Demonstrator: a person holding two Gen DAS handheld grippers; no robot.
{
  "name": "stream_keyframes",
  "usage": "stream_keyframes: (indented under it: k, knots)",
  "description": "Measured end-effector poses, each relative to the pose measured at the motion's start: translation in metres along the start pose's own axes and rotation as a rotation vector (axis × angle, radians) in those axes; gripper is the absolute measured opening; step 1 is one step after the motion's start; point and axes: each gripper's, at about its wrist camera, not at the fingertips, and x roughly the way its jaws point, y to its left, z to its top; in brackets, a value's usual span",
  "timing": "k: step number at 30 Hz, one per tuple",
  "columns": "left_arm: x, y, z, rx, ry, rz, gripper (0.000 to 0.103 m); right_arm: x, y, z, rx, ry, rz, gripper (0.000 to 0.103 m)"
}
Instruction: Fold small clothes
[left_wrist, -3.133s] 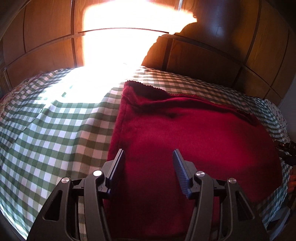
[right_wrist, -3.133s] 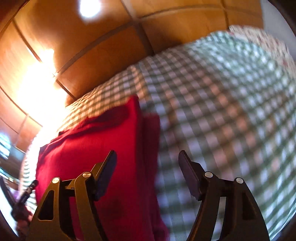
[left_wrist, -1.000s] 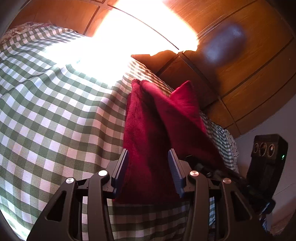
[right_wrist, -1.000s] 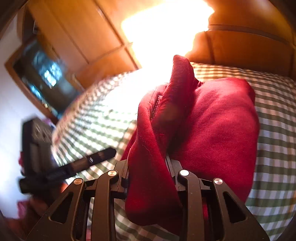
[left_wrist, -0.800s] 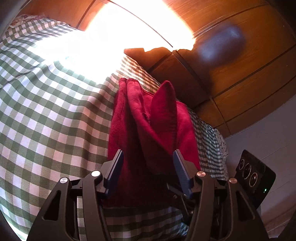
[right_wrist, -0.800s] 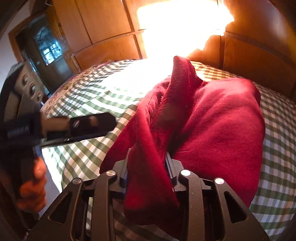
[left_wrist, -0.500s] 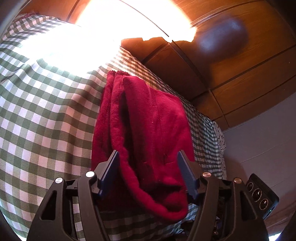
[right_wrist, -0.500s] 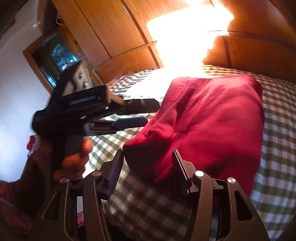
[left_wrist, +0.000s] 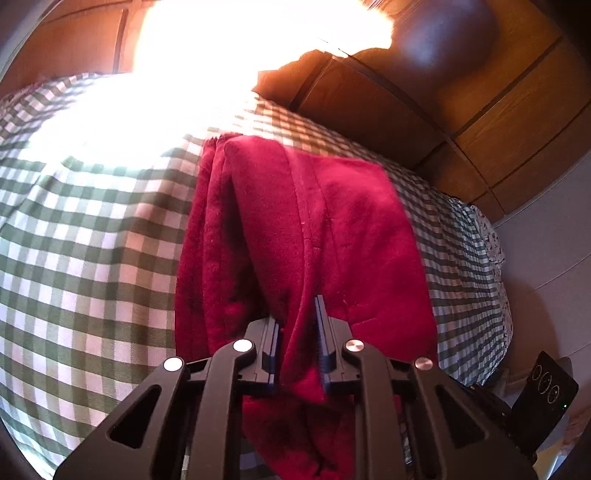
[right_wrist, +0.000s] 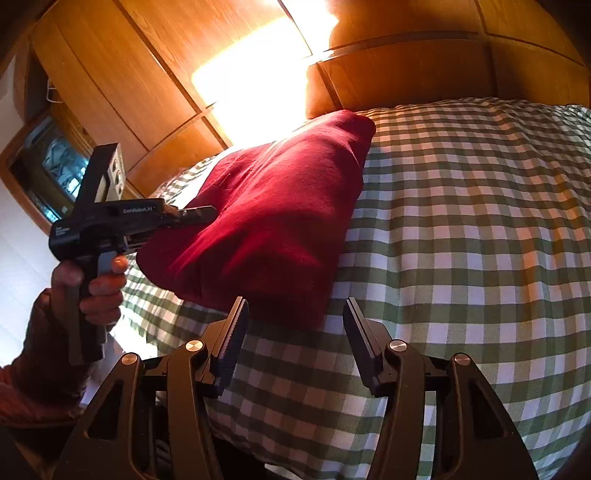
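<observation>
The red garment (left_wrist: 306, 236) lies folded into a thick bundle on the green-checked bedspread (left_wrist: 85, 236), its far end toward the wooden headboard (right_wrist: 406, 70). My left gripper (left_wrist: 298, 343) has just been closing and now pinches a fold of the garment's near edge between its pads; cloth hangs down below the jaws. My right gripper (right_wrist: 295, 339) hovers just short of the garment's near corner, its jaws part open and just narrowing with nothing between them, only bedspread beneath.

I judge the step in hand to be one more fold, or a tidy of this near edge. To do it well I should keep the left pinch firm, so all gathered layers travel together. I should bring the right gripper to the garment's other near corner and take an equal bite. Then both ends can lift level and land squarely toward the headboard, without dragging the lower layers askew.
</observation>
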Motion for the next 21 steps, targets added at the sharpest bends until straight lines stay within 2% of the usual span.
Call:
stream_keyframes:
  k: [3, 6, 9, 11, 17, 21]
  knots:
    - [-0.025, -0.007, 0.006, 0.058, -0.084, 0.006, 0.014, 0.005, 0.015, 0.005, -0.031, 0.005, 0.028, 0.039]
    - [-0.035, -0.005, 0.008, 0.092, -0.129, 0.083, 0.014, 0.018, 0.031, 0.001, -0.078, 0.04, 0.052, 0.039]
    - [-0.008, 0.011, 0.005, 0.083, -0.074, 0.194, 0.014, 0.042, 0.045, -0.009, -0.119, 0.109, 0.061, 0.039]
    - [0.015, 0.03, -0.002, 0.032, -0.005, 0.22, 0.016, 0.055, 0.052, -0.015, -0.157, 0.129, 0.024, 0.039]
    - [0.008, 0.018, -0.003, 0.069, -0.074, 0.251, 0.02, 0.046, 0.05, -0.01, -0.181, 0.146, 0.027, 0.039]
    - [-0.003, 0.015, 0.0, 0.122, -0.123, 0.275, 0.02, 0.022, 0.039, 0.011, -0.158, 0.083, 0.012, 0.039]
